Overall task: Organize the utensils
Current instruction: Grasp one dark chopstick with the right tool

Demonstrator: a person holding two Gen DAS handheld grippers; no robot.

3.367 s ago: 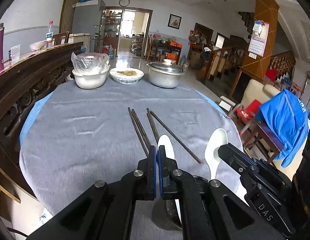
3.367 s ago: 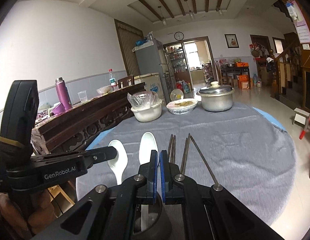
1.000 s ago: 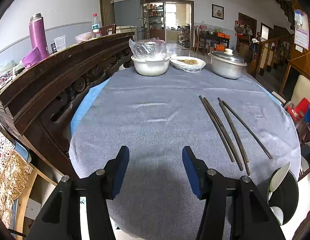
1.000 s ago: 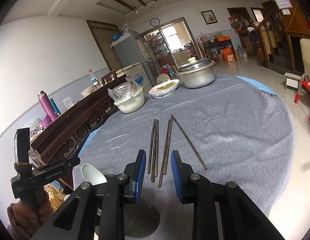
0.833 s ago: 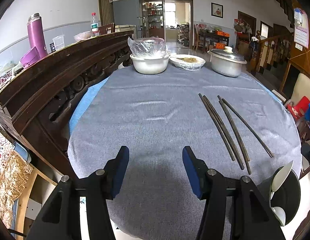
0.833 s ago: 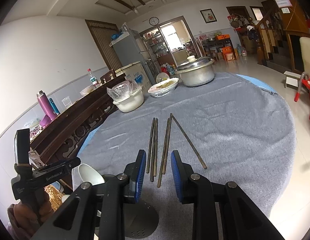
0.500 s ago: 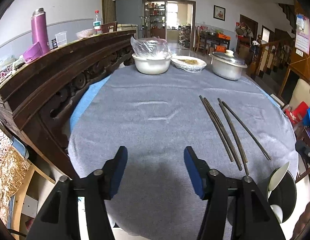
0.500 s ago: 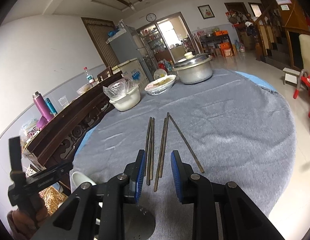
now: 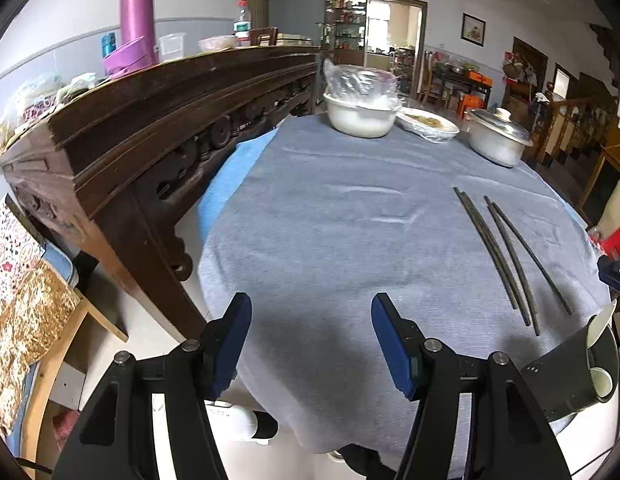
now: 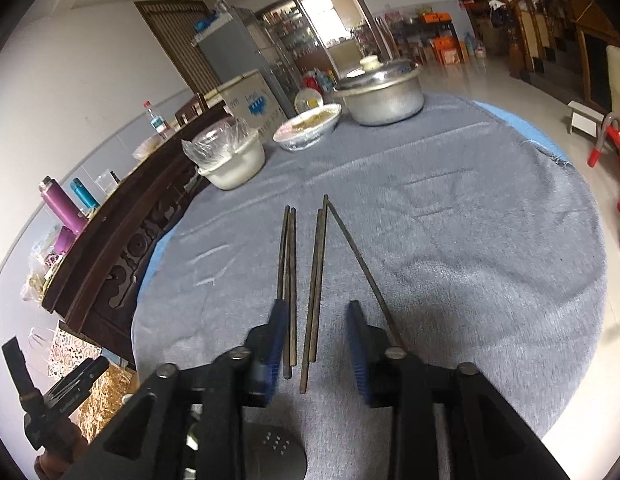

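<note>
Several dark chopsticks lie side by side on the grey tablecloth. My right gripper hovers over their near ends. Its jaws are opening, the ends of the middle sticks show between them, and the pads press on nothing. My left gripper stands open and empty over bare cloth near the table's front left edge, with the chopsticks well to its right. A black holder at the front right has white spoons in it. Its base shows under the right gripper.
A white bowl under plastic wrap, a covered dish and a lidded metal pot stand at the table's far side. A dark carved sideboard with a purple flask runs along the left. The left gripper's handle shows at lower left.
Both spoons have left the cloth and now stand in the holder. Both grippers have gone from shut to open. The right jaws widened and came over the chopsticks' near ends; the left gripper moved left.
</note>
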